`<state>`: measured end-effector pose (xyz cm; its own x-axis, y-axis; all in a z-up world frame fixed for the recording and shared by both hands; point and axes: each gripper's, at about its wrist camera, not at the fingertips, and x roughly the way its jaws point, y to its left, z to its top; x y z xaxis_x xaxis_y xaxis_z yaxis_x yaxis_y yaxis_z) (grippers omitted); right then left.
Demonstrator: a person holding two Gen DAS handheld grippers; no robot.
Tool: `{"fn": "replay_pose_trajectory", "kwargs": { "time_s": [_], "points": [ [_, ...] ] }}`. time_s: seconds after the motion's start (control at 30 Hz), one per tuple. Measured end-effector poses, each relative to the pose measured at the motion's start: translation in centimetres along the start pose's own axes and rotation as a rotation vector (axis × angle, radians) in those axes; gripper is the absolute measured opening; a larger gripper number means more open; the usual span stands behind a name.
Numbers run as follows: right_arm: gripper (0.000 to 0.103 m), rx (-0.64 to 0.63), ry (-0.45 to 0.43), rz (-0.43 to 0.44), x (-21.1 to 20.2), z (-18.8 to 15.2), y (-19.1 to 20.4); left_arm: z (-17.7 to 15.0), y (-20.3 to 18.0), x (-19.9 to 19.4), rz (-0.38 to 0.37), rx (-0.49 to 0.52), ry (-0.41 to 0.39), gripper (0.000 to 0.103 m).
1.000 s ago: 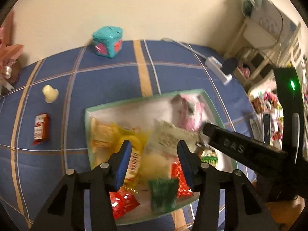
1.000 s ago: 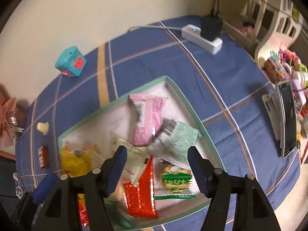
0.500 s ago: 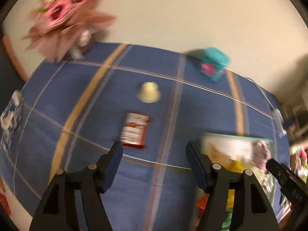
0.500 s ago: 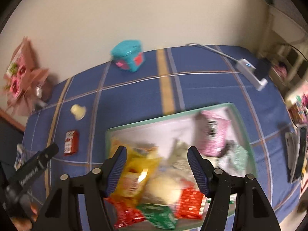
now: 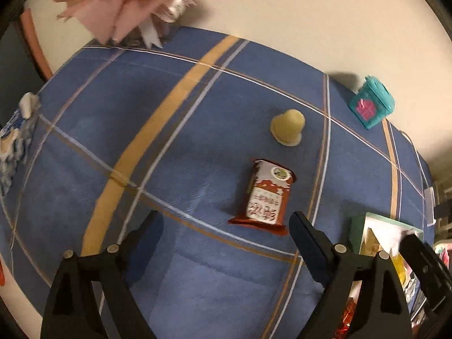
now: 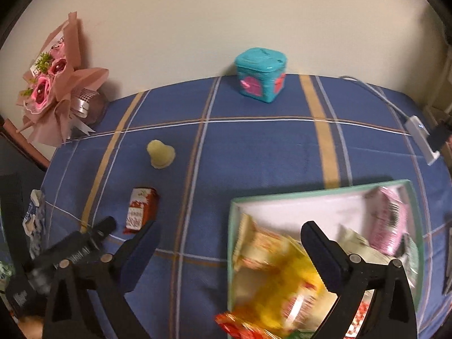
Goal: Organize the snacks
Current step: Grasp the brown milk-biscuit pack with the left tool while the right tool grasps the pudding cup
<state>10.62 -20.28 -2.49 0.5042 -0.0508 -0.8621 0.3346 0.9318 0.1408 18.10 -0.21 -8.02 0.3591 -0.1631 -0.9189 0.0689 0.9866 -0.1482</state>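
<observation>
We saw a matt, woven-looking blue plaid cloth (image 6: 254, 147) covering the table. The red snack packet (image 5: 264, 196) was glossy foil or plastic film, as were the wrappers in the matt green-rimmed tray (image 6: 316, 195). The teal box (image 6: 261, 75) looked like smooth plastic, and the bouquet wrap (image 6: 67, 84) like matt pink paper.

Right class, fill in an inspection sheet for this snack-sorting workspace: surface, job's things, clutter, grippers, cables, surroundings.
Surface: blue plaid tablecloth.
Job's things: green-rimmed tray holding mixed snack packets; red packet and pale jelly cup lie outside it.
Clutter: teal box, pink bouquet.
Grippers: left gripper and right gripper, jaws open, holding nothing.
Cables: white cable to power strip.
Surroundings: cream wall.
</observation>
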Motion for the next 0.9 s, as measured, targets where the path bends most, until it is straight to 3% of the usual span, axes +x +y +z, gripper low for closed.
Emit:
{"fn": "replay_pose_trajectory", "kwargs": {
  "time_s": [0.33, 0.4, 0.47, 0.67, 0.9],
  "points": [
    [0.101, -0.063, 0.019, 0.020, 4.5, 3.6, 2.4, 1.2, -2.4, 4.9, -0.003, 0.078, 0.034, 0.089],
    [0.101, -0.071, 0.024, 0.018, 5.5, 4.3, 2.7, 1.3, -2.7, 5.5, -0.006, 0.097, 0.034, 0.084],
    [0.101, -0.081, 0.032, 0.027, 6.5, 5.0, 3.2, 1.4, -3.0, 5.9, -0.005, 0.120, 0.034, 0.071],
    [0.101, -0.115, 0.052, 0.032, 9.1, 7.0, 5.2, 2.1, -2.1, 6.4, -0.018, 0.128, 0.019, 0.053],
    [0.101, -0.158, 0.089, 0.028, 12.5, 7.8, 8.8, 3.3, 1.6, 6.3, 0.032, 0.061, -0.020, 0.049]
  ]
}}
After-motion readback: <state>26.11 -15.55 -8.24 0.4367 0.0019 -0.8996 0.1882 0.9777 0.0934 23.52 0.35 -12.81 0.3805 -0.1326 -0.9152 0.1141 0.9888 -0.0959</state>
